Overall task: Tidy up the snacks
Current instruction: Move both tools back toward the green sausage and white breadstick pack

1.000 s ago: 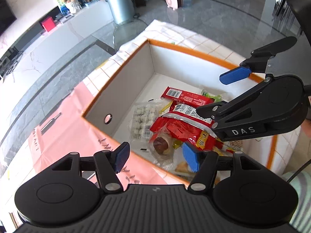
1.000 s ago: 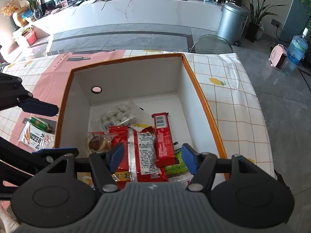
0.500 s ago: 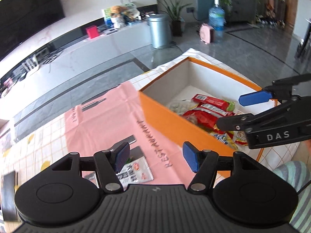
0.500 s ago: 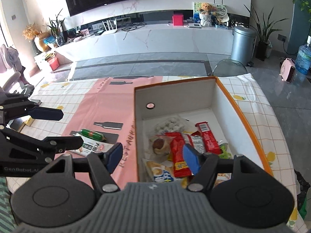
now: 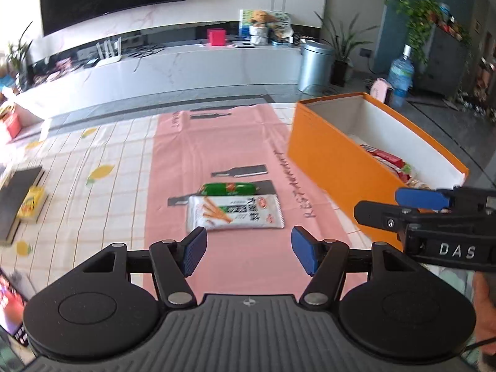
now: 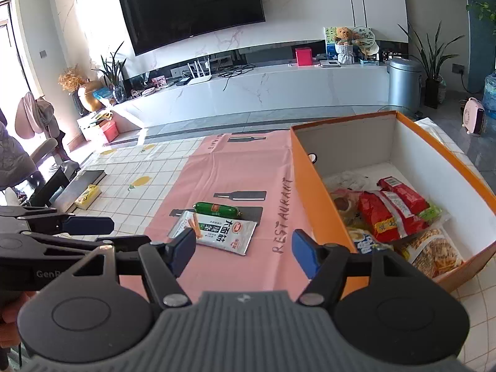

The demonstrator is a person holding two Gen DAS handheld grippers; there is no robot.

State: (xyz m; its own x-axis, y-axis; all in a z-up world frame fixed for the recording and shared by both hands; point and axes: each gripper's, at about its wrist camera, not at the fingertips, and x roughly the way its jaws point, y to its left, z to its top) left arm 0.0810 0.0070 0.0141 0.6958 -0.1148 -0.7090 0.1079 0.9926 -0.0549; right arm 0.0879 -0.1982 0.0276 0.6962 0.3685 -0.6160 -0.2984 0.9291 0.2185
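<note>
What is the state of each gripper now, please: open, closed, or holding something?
Left gripper: open, nothing between its fingers.
Right gripper: open, nothing between its fingers.

Both hand-held grippers, left [image 5: 246, 252] and right [image 6: 243, 252], swung from over the box [image 5: 322, 152] to the mat [image 5: 241, 142]. White packet [image 5: 235, 212] and green sausage [image 5: 228, 188] now ahead.

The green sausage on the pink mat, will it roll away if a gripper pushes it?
Probably. The green sausage is a smooth round tube lying flat on the pink mat, so a sideways nudge would likely roll it. The white packet lies right beside it and may stop it on that side. Its shiny skin looks slippery.
</note>
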